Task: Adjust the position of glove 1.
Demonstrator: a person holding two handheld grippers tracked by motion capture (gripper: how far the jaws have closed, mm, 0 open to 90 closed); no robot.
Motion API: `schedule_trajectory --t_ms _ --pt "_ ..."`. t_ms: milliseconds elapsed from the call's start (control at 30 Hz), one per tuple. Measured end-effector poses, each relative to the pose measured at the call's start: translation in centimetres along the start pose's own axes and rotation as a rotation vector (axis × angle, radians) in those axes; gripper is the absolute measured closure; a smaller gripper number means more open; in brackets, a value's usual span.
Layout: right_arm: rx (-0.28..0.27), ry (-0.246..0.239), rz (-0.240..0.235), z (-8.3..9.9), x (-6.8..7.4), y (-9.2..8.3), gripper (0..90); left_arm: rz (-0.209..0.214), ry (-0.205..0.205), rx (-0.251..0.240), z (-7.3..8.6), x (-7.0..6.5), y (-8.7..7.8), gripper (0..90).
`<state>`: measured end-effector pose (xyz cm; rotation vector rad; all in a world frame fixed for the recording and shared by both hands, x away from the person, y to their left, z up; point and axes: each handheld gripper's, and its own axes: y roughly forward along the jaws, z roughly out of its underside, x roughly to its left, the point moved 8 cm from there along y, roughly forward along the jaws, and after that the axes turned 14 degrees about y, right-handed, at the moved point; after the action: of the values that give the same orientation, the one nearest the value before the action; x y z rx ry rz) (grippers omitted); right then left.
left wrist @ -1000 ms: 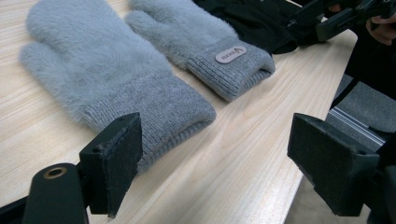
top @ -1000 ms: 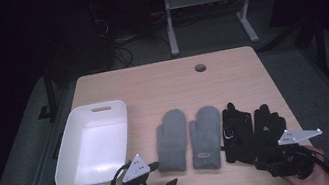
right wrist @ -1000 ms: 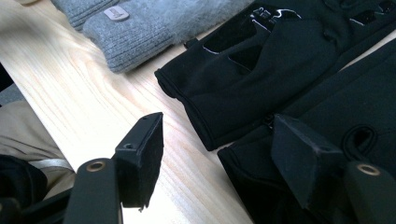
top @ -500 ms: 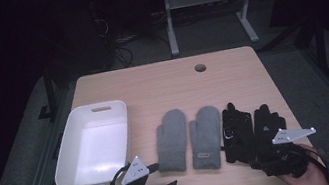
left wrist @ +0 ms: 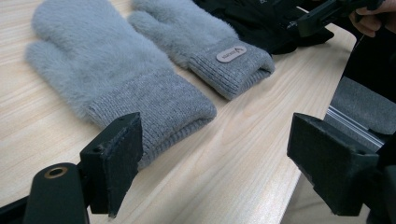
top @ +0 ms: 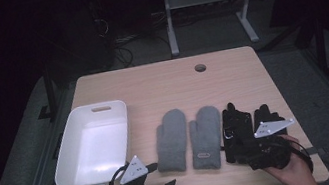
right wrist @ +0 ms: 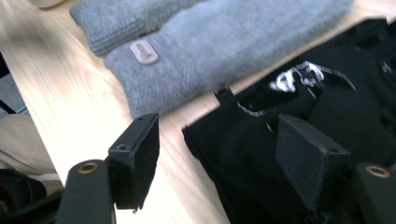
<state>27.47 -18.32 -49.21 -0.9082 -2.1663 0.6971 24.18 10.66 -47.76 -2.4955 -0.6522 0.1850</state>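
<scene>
Black gloves (top: 240,130) lie on the worktop (top: 161,88) under the right claw (right wrist: 219,154), whose jaws have just been opening, nothing between them; left claw (left wrist: 210,172) is spread near the grey mittens (left wrist: 116,70).

Light wooden table (top: 160,80), rectangular, rounded corners, with a round cable hole (top: 200,67) near its far edge. Lying directly on it: a white plastic tub (top: 72,153), rectangular, handle slot in its far wall, at the left; a pair of grey fleecy mittens (top: 188,138) at centre, flat, side by side, ribbed cuffs toward the near edge, the right one bearing a small label; a pair of black gloves (top: 239,128) just right of the mittens.
</scene>
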Motion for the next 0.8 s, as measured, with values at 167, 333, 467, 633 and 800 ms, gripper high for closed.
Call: schedule_trajectory --t_ms 167,333,467,633,800 --pt "0.017 -0.03 -0.01 -1.4 0.9 0.3 30.4 0.001 0.002 0.001 0.0 0.1 -0.1 18.3" --pt "0.04 -0.039 -0.015 -2.1 1.2 0.7 28.4 -0.001 -0.001 -0.001 0.0 0.1 0.1 18.4" --pt "0.066 -0.059 -0.019 -2.9 1.6 1.1 27.8 -0.004 0.009 0.006 0.0 -0.1 0.2 18.4" --pt "0.088 -0.09 -0.023 -4.3 2.3 1.4 27.8 -0.005 0.014 0.002 -0.1 -0.1 0.0 18.4" --pt "0.112 -0.123 -0.029 -6.1 3.1 1.9 27.8 -0.005 0.021 -0.002 -0.3 -0.1 0.1 18.4"
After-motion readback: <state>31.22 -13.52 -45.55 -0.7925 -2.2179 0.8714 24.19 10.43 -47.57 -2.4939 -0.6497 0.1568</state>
